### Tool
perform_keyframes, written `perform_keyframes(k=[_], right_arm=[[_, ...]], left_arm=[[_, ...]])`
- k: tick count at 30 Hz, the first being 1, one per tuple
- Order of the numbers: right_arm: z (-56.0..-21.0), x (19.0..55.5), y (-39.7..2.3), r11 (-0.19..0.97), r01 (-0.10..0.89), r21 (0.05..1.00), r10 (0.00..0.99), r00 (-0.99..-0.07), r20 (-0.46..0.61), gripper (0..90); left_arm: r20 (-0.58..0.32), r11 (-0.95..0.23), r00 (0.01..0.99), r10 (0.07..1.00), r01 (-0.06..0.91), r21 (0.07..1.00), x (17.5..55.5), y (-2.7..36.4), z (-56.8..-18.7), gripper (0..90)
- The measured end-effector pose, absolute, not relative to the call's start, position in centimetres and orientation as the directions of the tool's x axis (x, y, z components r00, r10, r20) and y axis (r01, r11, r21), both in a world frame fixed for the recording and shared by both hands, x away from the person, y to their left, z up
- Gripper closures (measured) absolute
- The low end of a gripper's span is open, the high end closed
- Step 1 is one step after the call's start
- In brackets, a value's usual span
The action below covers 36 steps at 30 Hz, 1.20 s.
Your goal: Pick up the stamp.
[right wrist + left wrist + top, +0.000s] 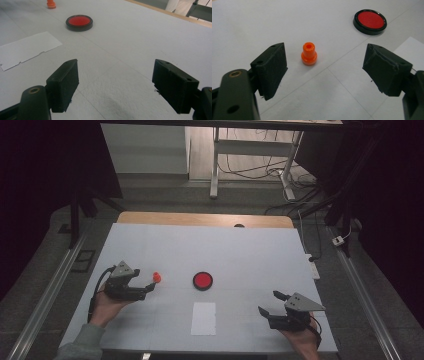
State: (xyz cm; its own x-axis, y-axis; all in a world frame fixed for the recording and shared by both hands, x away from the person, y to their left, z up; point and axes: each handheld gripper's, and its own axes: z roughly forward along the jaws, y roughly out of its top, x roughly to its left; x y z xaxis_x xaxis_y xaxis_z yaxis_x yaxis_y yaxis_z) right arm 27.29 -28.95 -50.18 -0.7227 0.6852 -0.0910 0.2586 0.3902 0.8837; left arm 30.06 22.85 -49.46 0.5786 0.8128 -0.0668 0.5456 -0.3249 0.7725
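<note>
Nothing had yet been gripped. Left tongs (324, 70) were spread wide, an orange plastic peg (309, 53) standing upright just beyond them on the white table (250, 250). Right tongs (115, 85) were spread too, holding nothing. A red-topped black disc (203, 280) and a white paper slip (204, 318) lay between; nothing blocked the peg.

The left gripper (150, 282) is held in the person's left hand (107, 304), its jaws spread wide and pointing forward and to the right — level, close above the surface. The right gripper (270, 303), gripped by the right hand (300, 337), points leftward, jaws likewise wide apart with nothing between them.
</note>
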Motion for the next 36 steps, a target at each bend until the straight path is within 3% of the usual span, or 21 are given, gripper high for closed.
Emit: perform_keyframes(k=[21, 31, 36], right_arm=[[-50.3, 27.2, -29.3, 0.392, 0.263, 0.881, 0.689, -0.718, -0.092, 21.3], [-50.4, 27.2, -29.3, 0.394, 0.265, 0.880, 0.690, -0.718, -0.092, 21.4], [-50.4, 27.2, -29.3, 0.393, 0.266, 0.880, 0.691, -0.717, -0.092, 21.4]], left_arm=[[-0.026, -0.400, 0.584, 0.812, 0.587, 0.704, 34.1, 20.9, -51.4, 32.6], [-0.036, -0.395, 0.571, 0.820, 0.611, 0.686, 35.1, 20.8, -52.3, 44.8], [-0.051, -0.394, 0.574, 0.817, 0.622, 0.677, 35.3, 20.9, -52.6, 57.2]])
